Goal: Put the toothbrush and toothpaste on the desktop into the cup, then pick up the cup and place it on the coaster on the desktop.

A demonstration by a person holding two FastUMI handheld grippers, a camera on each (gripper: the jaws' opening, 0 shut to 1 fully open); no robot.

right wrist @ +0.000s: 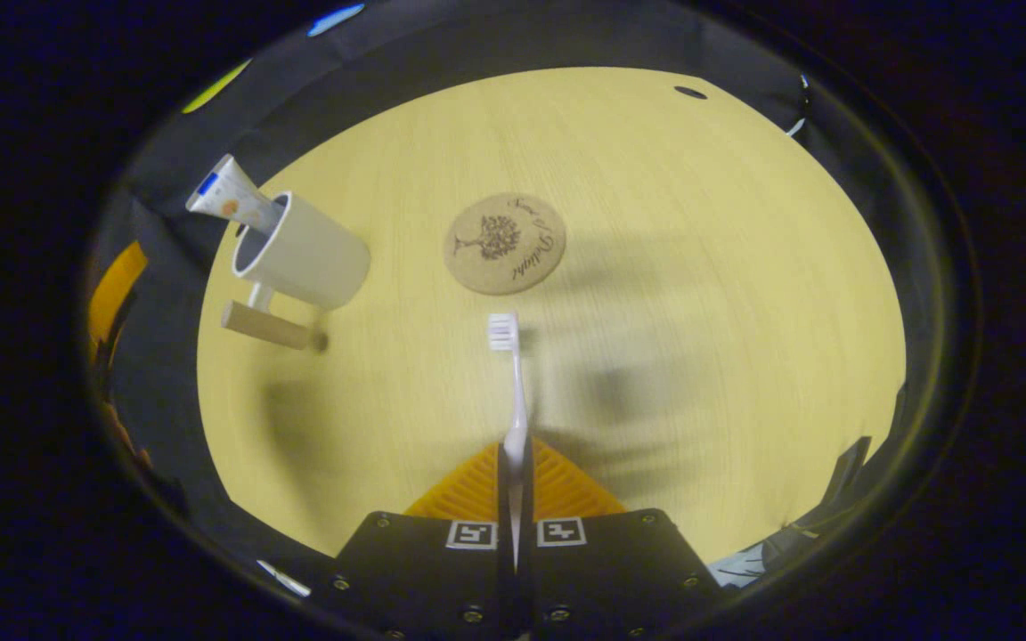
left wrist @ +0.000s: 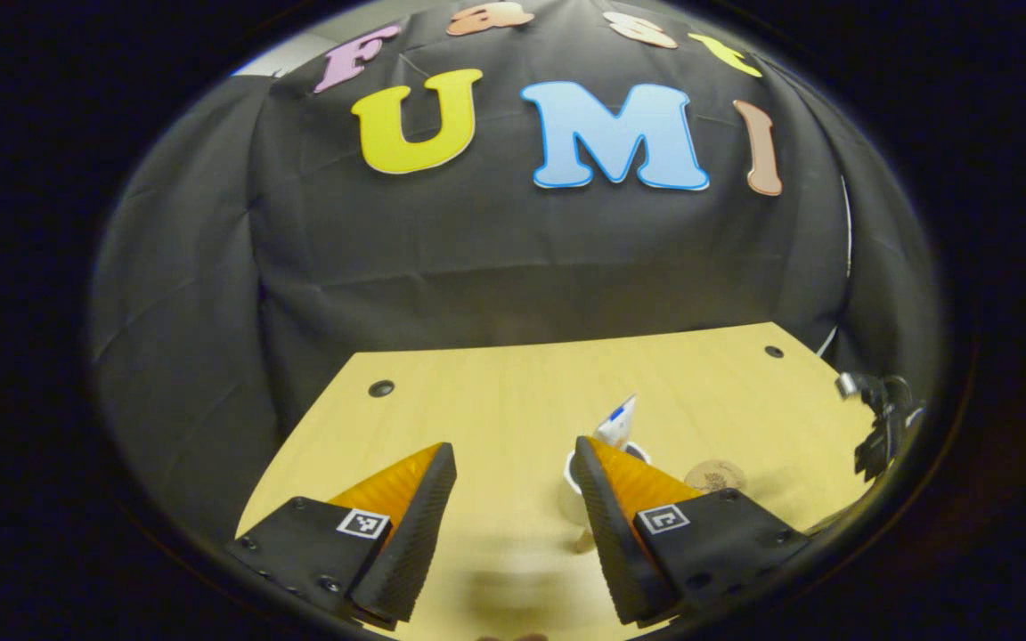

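In the right gripper view the right claw (right wrist: 514, 463) is clamped on the toothbrush (right wrist: 513, 392), bristles forward, held above the worktop (right wrist: 700, 267) near the coaster (right wrist: 504, 242). The toothpaste (right wrist: 230, 198) stands in the cup (right wrist: 304, 254) (wooden handle alongside). The left claw (left wrist: 513, 481) gapes, holding nothing.

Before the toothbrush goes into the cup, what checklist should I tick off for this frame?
1. Right gripper shut on the toothbrush: ok.
2. Toothpaste already in the cup: ok.
3. Room in the cup's mouth beside the toothpaste: cannot tell.
4. Coaster bare, apart from the cup: ok.
5. Left gripper open, holding nothing: ok.
6. Brush head aimed at the cup: not ok, it points toward the coaster.
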